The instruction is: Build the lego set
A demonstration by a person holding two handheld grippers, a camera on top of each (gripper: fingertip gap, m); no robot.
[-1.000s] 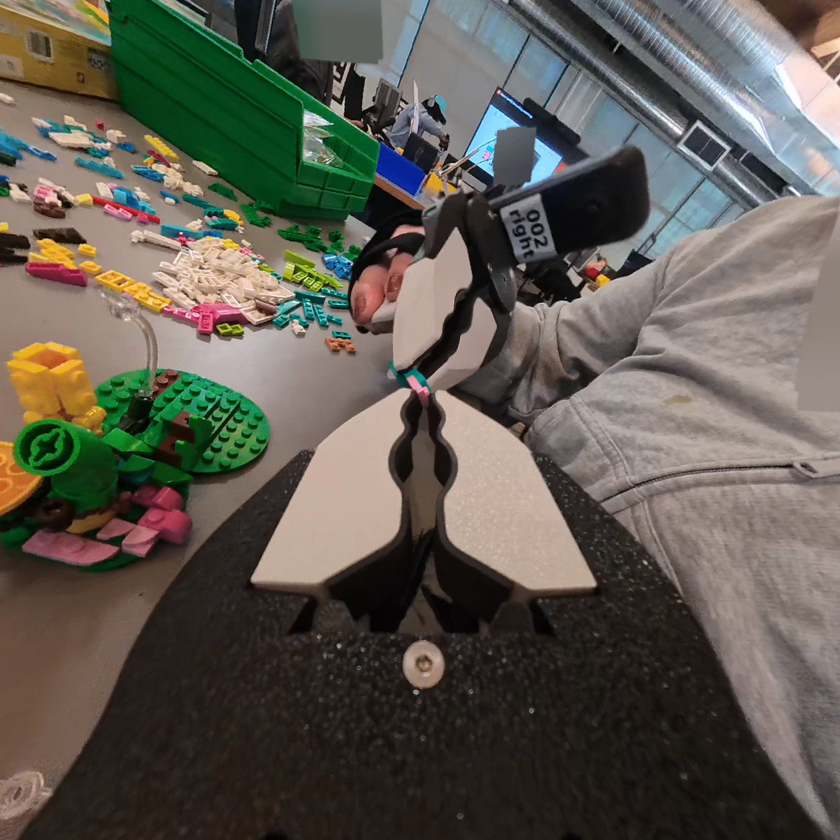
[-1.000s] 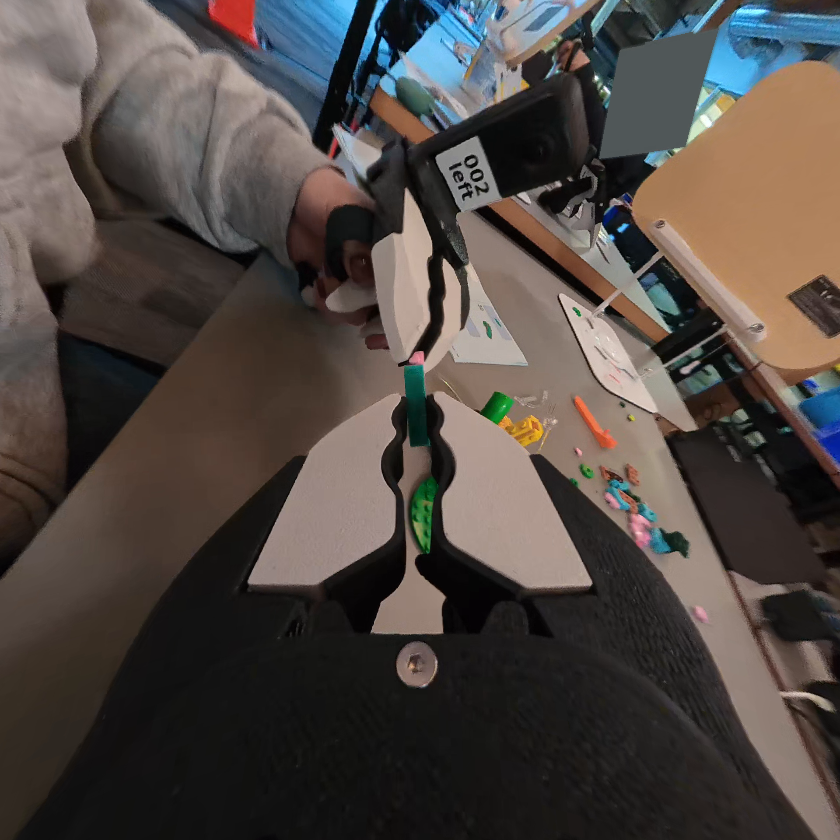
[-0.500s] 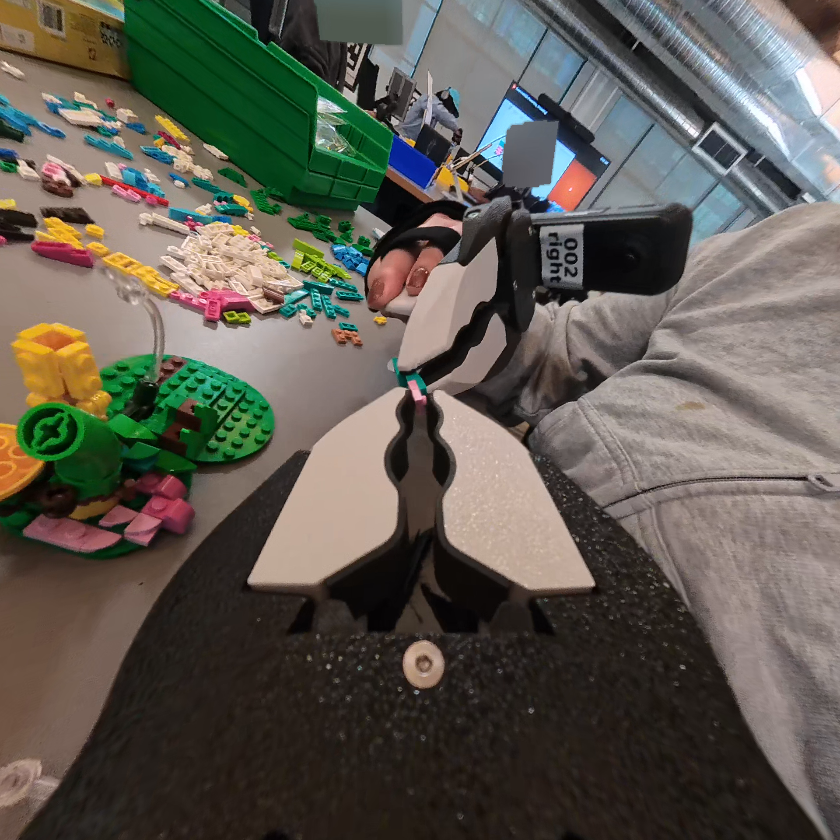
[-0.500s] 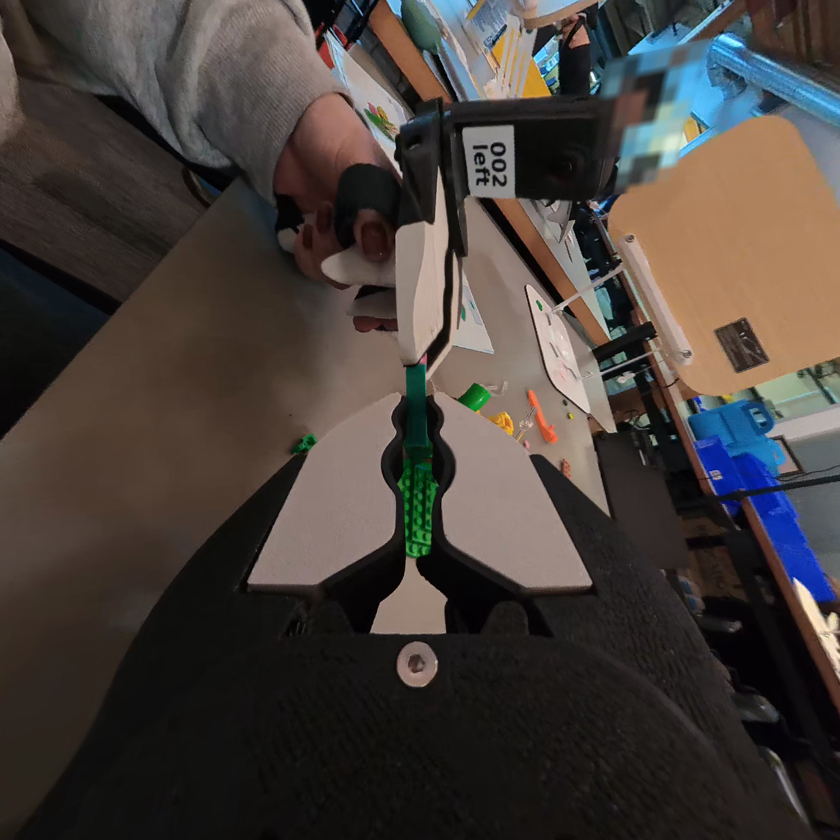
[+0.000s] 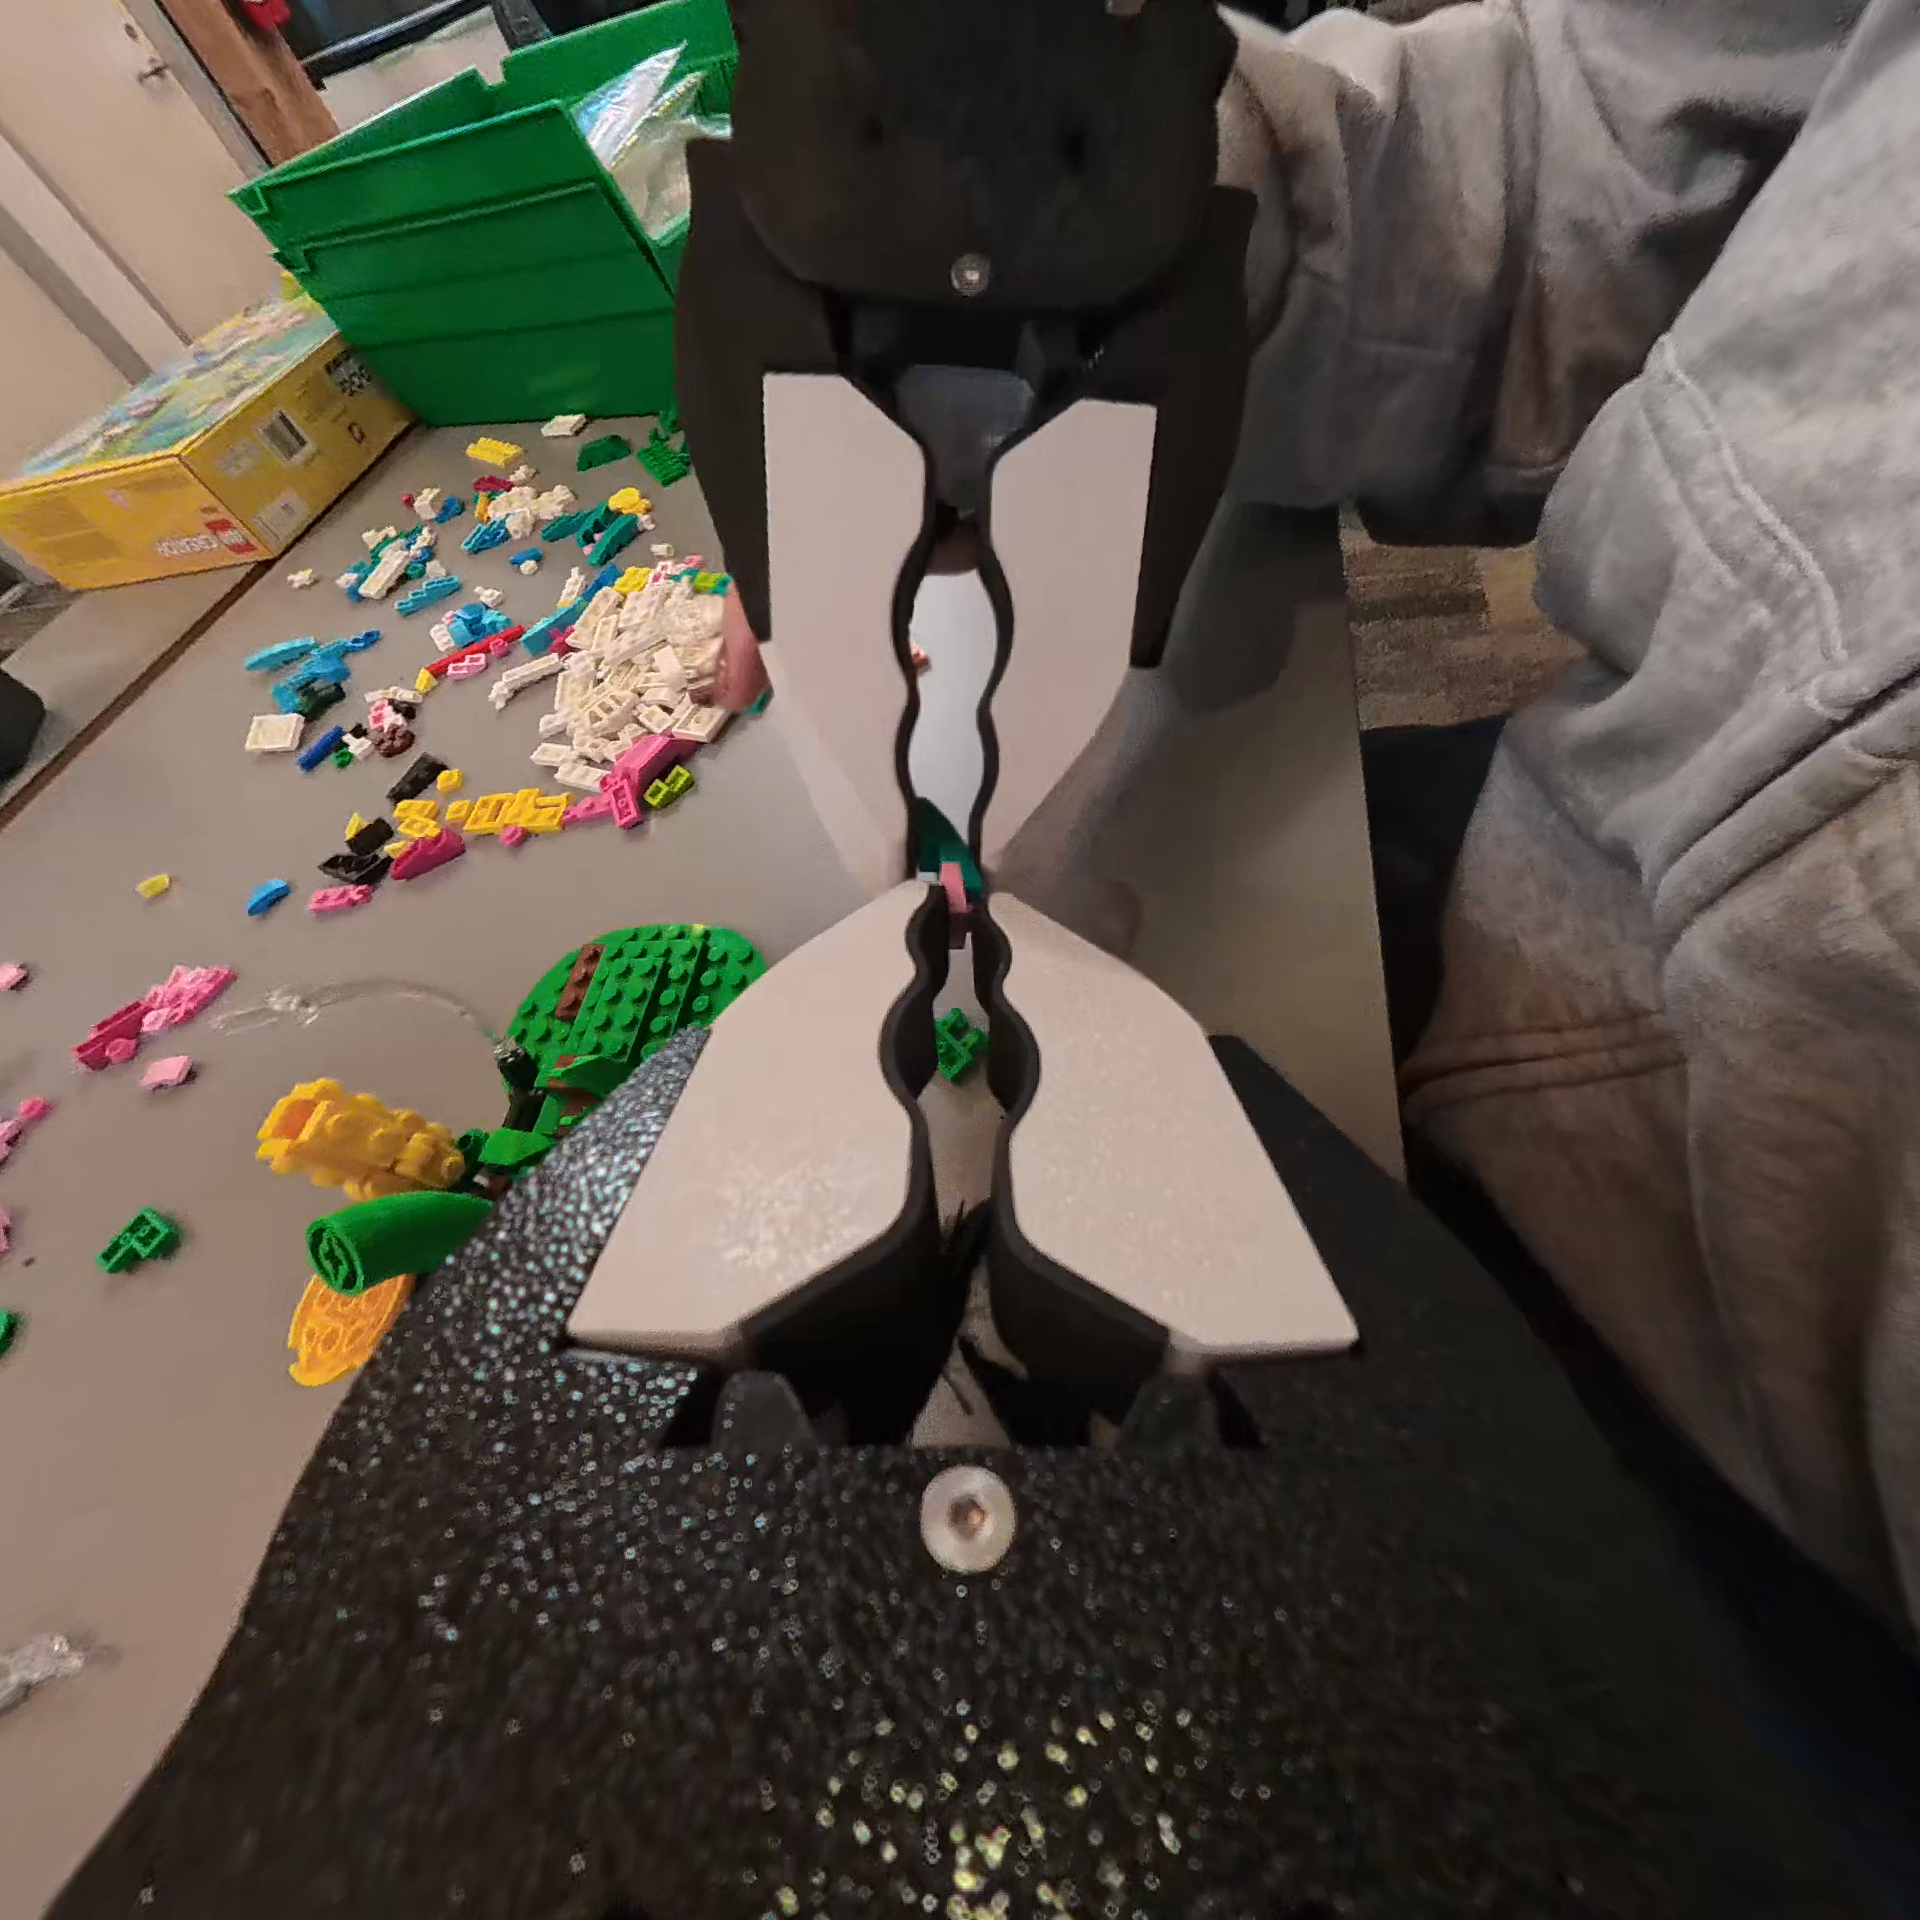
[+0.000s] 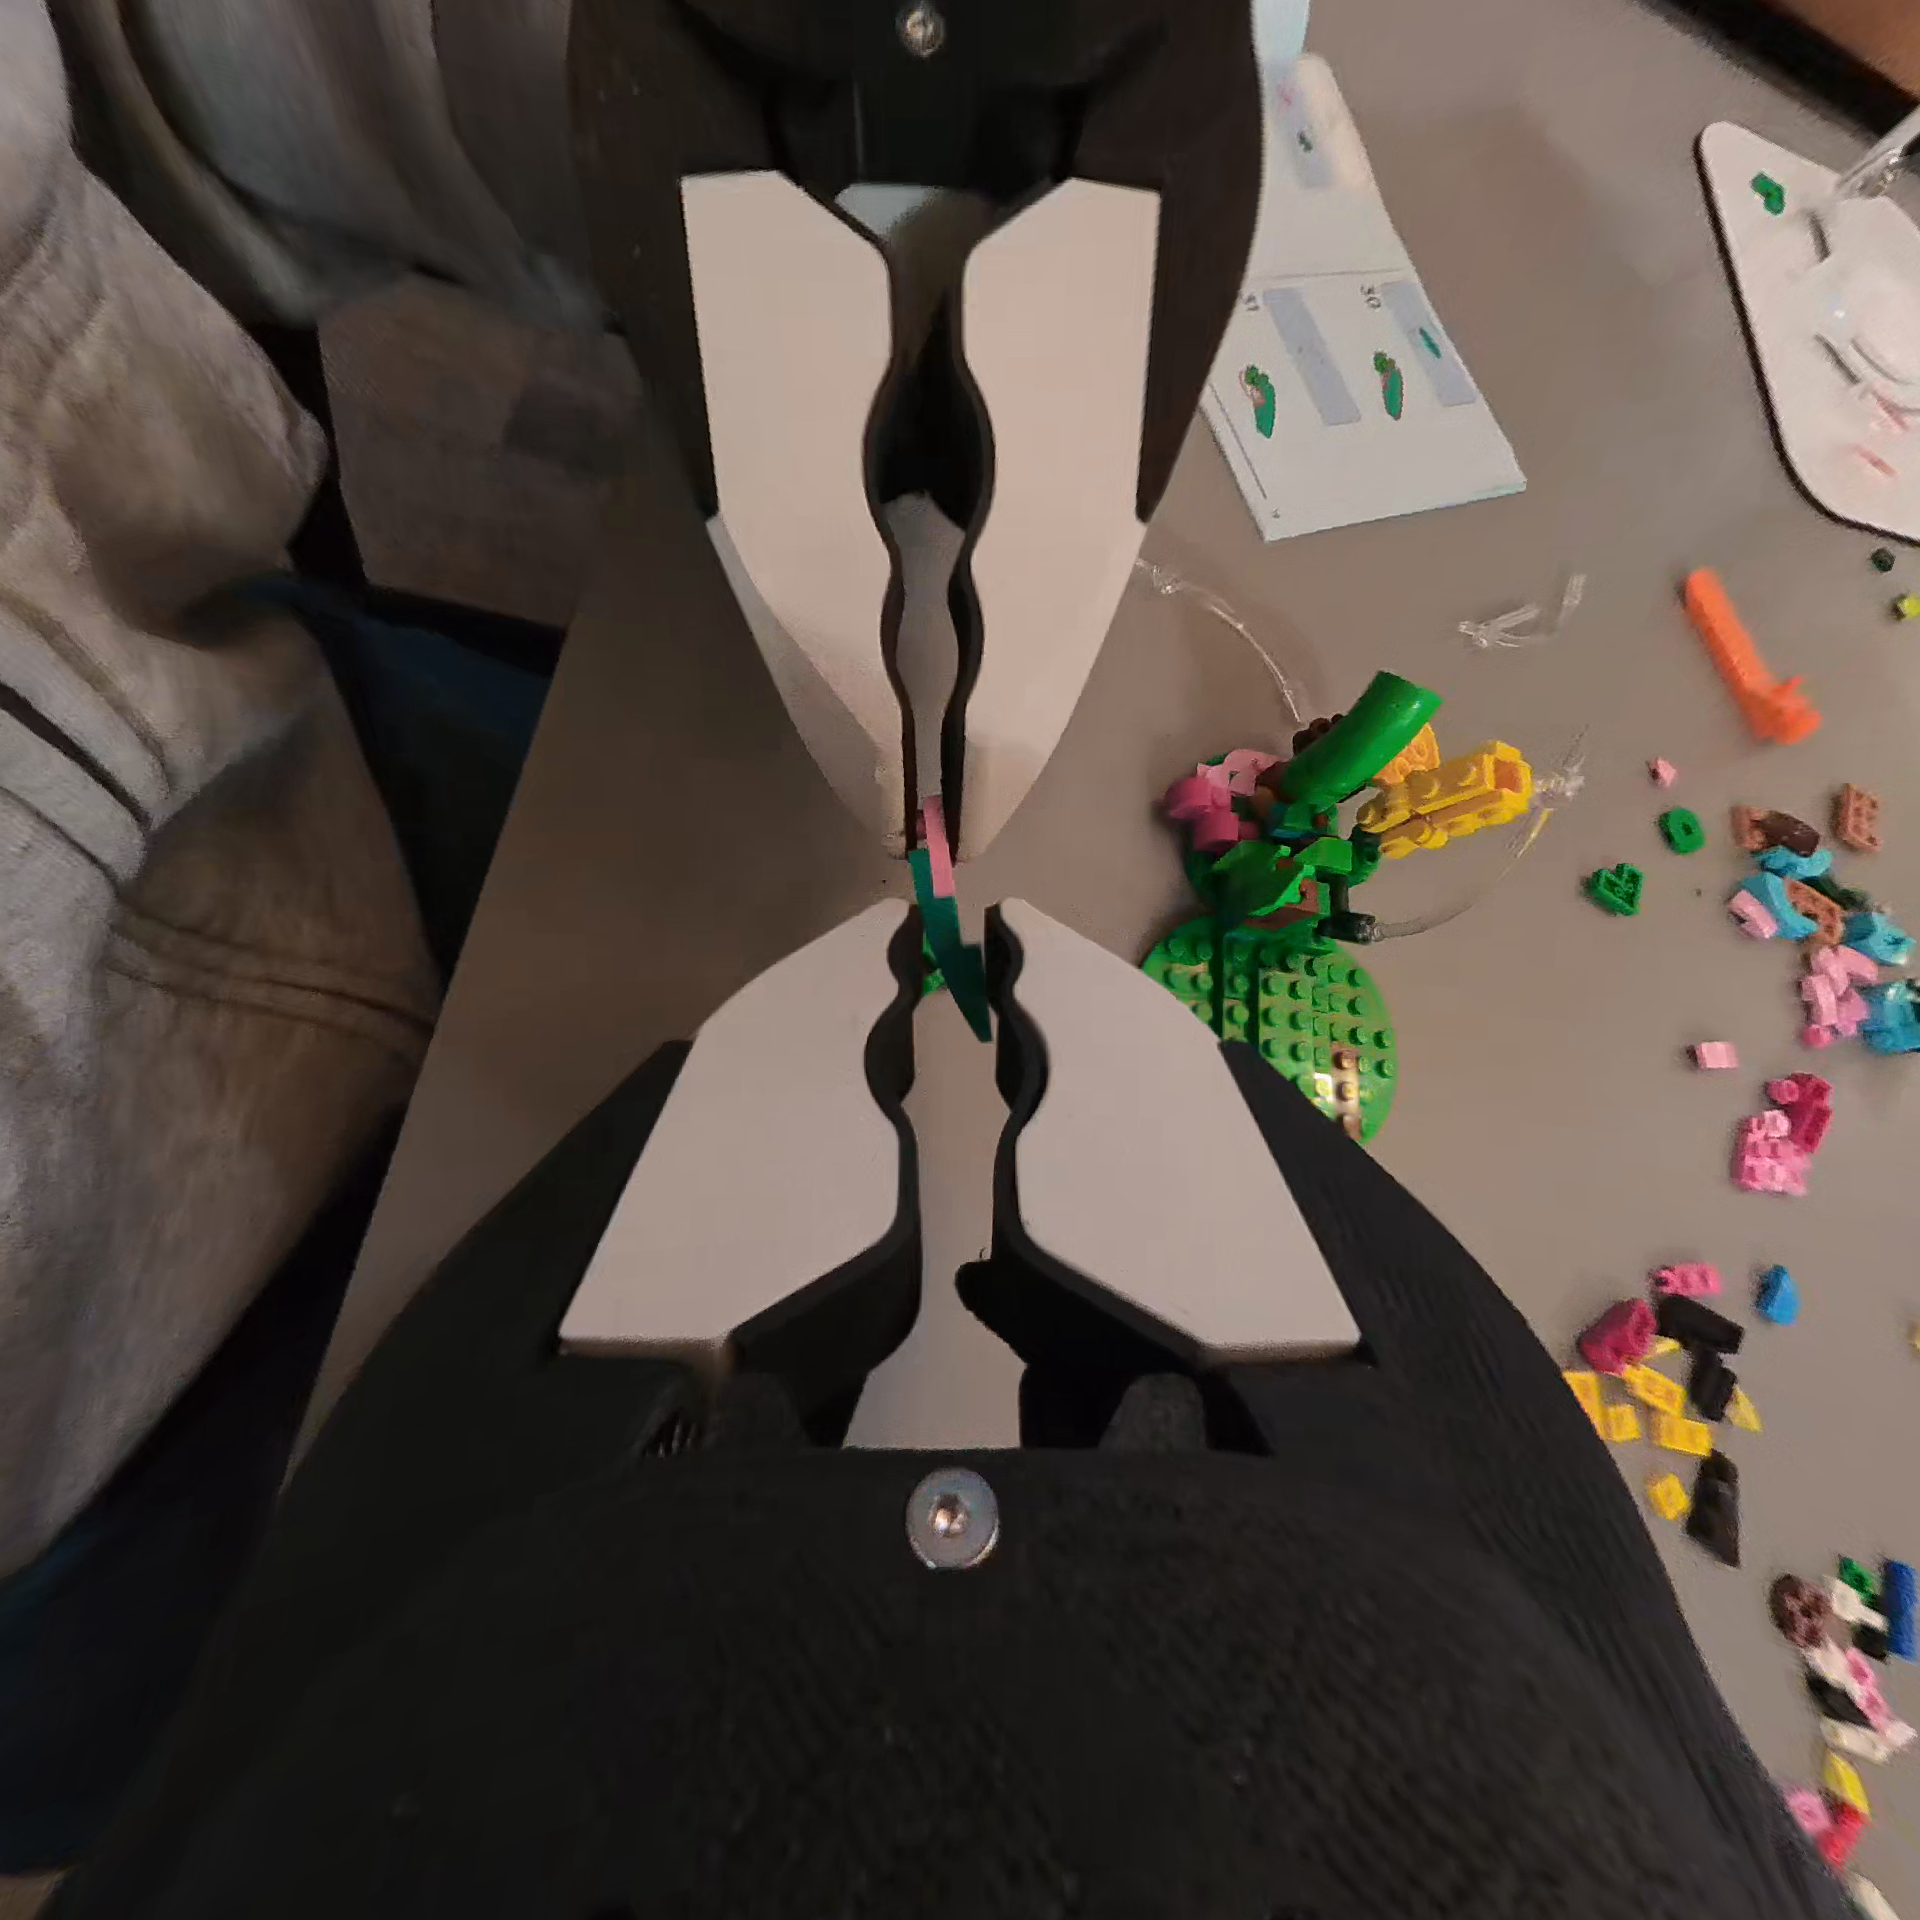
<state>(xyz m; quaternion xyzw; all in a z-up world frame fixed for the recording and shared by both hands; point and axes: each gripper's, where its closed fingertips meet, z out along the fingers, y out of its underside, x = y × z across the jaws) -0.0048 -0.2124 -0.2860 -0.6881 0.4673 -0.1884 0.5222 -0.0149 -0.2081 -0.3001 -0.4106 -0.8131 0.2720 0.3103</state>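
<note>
Grey tabletop [image 6: 665,727] is carrying everything here. Over its near edge the two grippers are meeting tip to tip. Left gripper [image 5: 956,920] is pinching a small pink piece [image 5: 954,891], its pads narrow on it. Right gripper [image 6: 951,935] is standing a little apart around the teal leaf-shaped piece [image 6: 951,956] joined to that pink one, a gap showing beside the leaf. Just beyond, a green round plate model [image 6: 1288,997] with yellow and pink parts is sitting, and loose bricks [image 5: 623,665] are lying scattered before green bins [image 5: 499,281].
</note>
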